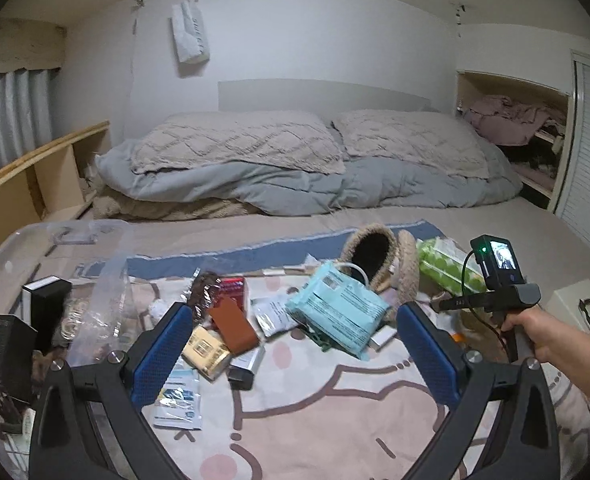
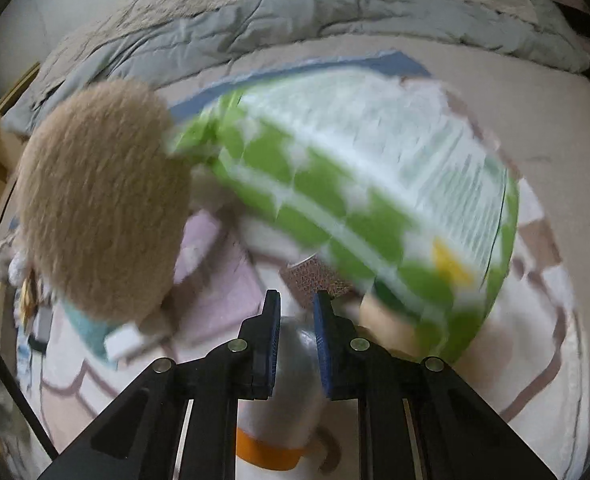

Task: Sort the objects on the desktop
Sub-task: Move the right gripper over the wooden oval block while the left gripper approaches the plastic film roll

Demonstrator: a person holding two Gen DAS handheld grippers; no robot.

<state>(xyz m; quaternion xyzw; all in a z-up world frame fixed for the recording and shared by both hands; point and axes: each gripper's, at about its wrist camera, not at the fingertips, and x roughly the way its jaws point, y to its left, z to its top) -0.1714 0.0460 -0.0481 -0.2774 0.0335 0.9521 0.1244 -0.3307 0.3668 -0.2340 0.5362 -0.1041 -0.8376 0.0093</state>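
My left gripper [image 1: 291, 316] is open and empty above a pile on the pink patterned blanket [image 1: 315, 400]: a teal packet [image 1: 337, 308], a brown leather card holder [image 1: 233, 322], a yellow box [image 1: 207, 352] and a red box [image 1: 233, 286]. My right gripper [image 2: 297, 300] has its jaws narrowed around a white bottle with an orange band [image 2: 279, 412], which lies between the blue pads. A green and white wipes pack [image 2: 355, 200] and a tan furry slipper [image 2: 103, 200] lie just ahead, blurred. The right gripper's body [image 1: 495, 280] shows in the left view.
A clear plastic bin [image 1: 23, 248] with black boxes [image 1: 47, 300] sits at the left. A white box [image 1: 583, 312] lies at the right. Pillows [image 1: 235, 140] and a grey-blue duvet [image 1: 295, 188] lie behind. Loose sachets [image 1: 177, 396] lie near the left finger.
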